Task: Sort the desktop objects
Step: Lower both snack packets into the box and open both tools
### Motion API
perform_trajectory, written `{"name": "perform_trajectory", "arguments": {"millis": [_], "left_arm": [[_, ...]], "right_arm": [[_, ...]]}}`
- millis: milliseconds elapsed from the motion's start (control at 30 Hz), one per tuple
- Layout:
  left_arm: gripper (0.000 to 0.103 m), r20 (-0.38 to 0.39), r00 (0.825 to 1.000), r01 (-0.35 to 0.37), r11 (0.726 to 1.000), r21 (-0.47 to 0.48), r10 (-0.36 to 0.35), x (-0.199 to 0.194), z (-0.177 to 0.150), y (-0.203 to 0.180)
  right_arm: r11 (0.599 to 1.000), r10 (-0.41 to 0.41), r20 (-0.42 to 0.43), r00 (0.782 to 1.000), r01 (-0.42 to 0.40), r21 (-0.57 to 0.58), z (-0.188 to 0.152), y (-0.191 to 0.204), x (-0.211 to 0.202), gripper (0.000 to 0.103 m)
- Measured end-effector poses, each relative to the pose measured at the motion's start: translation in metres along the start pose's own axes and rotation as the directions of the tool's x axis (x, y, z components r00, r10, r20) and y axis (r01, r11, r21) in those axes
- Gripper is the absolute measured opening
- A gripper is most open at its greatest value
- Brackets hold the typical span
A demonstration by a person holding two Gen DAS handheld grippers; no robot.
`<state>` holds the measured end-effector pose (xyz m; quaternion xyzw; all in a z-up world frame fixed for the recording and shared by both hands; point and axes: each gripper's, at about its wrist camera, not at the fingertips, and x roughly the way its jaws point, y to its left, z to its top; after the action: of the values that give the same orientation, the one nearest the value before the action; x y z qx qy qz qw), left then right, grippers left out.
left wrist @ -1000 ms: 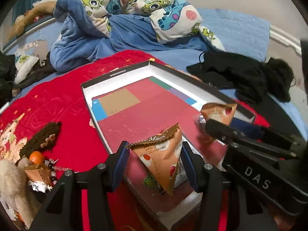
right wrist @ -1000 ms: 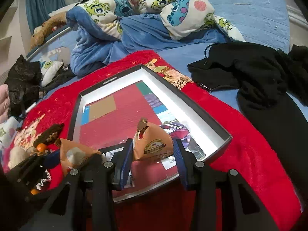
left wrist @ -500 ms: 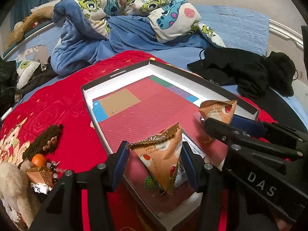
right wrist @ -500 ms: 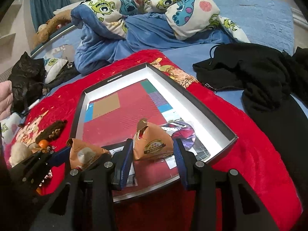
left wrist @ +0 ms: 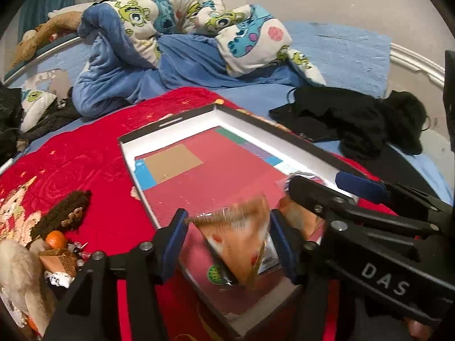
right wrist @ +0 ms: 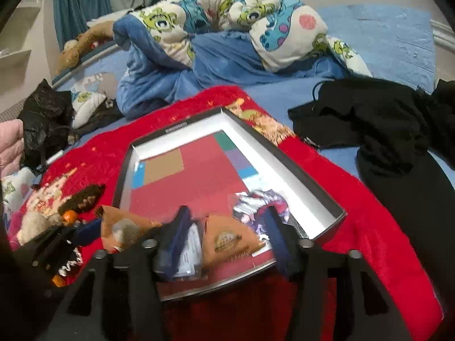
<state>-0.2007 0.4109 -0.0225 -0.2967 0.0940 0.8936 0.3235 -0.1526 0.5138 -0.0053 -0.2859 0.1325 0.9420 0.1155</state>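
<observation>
Both hand-held grippers sit low over the near end of a shallow black-rimmed box tray [left wrist: 256, 122] that lies on a red quilted cloth [left wrist: 93, 153] spread on the bed.

Left hand-held gripper [left wrist: 227, 238]: blue-padded fingers spread apart, a triangular orange snack pouch [left wrist: 239, 244] between them. The pouch image is motion-blurred; it touches or nearly touches the right-hand pad, with a clear gap on the left side — not clamped. It hangs over the tray's red floor near the front rim.

Right hand-held gripper [right wrist: 227, 236]: fingers also wide apart, blurred. A second orange snack pouch [right wrist: 227, 240] lies between them on the tray floor, beside a white paper slip [right wrist: 190, 253]. Whether either pad touches it, I cannot tell. A purple-and-white wrapper [right wrist: 261, 201] lies just beyond, near the tray's right wall.

From the right wrist view the left tool appears at lower left with its pouch at the tray's near-left corner.

Off the tray, on the cloth to the left — a brown knitted piece [left wrist: 59, 213], a small orange fruit [left wrist: 55, 238], and other small clutter. A cartoon-print blue blanket [left wrist: 184, 45] is heaped behind; black clothing [left wrist: 355, 122] lies to the right.
</observation>
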Motion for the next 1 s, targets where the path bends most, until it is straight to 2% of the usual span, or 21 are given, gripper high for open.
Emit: {"name": "perform_trajectory", "arguments": {"millis": [67, 133, 167, 233, 300, 433, 500, 767, 867, 1000], "left_arm": [[0.066, 0.012, 0.999, 0.031, 0.999, 0.018, -0.031, -0.003, -0.001, -0.004], [0.086, 0.012, 0.999, 0.052, 0.998, 0.027, -0.053, -0.004, -0.001, -0.007], [0.103, -0.002, 0.998, 0.060, 0.998, 0.023, -0.060, -0.003, -0.002, -0.008], [0.103, -0.047, 0.996, 0.072, 0.997, 0.019, -0.071, 0.001, -0.003, -0.011], [0.103, -0.025, 0.997, 0.072, 0.997, 0.026, -0.071, -0.001, -0.005, -0.013], [0.103, -0.016, 0.998, 0.067, 0.997, 0.023, -0.067, -0.003, -0.003, -0.013], [0.103, -0.014, 0.998, 0.068, 0.998, 0.018, -0.068, -0.004, -0.002, -0.012], [0.103, -0.017, 0.998, 0.067, 0.997, 0.032, -0.067, -0.004, 0.000, -0.011], [0.103, -0.016, 0.998, 0.066, 0.997, 0.037, -0.066, -0.004, 0.001, -0.012], [0.103, -0.010, 0.998, 0.064, 0.997, 0.031, -0.063, -0.004, 0.002, -0.010]], "right_arm": [[1.000, 0.021, 0.016, 1.000, -0.021, 0.006, 0.002, 0.001, -0.004, 0.064], [0.999, 0.029, 0.028, 0.999, -0.029, 0.014, 0.004, 0.000, -0.007, 0.068], [0.999, 0.029, 0.034, 0.999, -0.030, 0.019, 0.004, 0.000, -0.008, 0.073], [0.999, 0.031, 0.038, 0.999, -0.032, 0.030, 0.005, -0.001, -0.009, 0.074], [0.999, 0.028, 0.039, 0.999, -0.030, 0.041, 0.005, -0.003, -0.009, 0.083], [0.999, 0.022, 0.044, 0.999, -0.024, 0.041, 0.005, -0.004, -0.011, 0.085], [0.999, 0.018, 0.048, 0.999, -0.020, 0.044, 0.005, -0.006, -0.011, 0.091], [0.998, 0.024, 0.046, 0.999, -0.027, 0.062, 0.006, -0.009, -0.012, 0.092], [0.998, 0.021, 0.055, 0.998, -0.024, 0.056, 0.005, -0.008, -0.013, 0.103], [0.999, 0.007, 0.060, 0.998, -0.009, 0.041, 0.006, -0.006, -0.014, 0.103]]}}
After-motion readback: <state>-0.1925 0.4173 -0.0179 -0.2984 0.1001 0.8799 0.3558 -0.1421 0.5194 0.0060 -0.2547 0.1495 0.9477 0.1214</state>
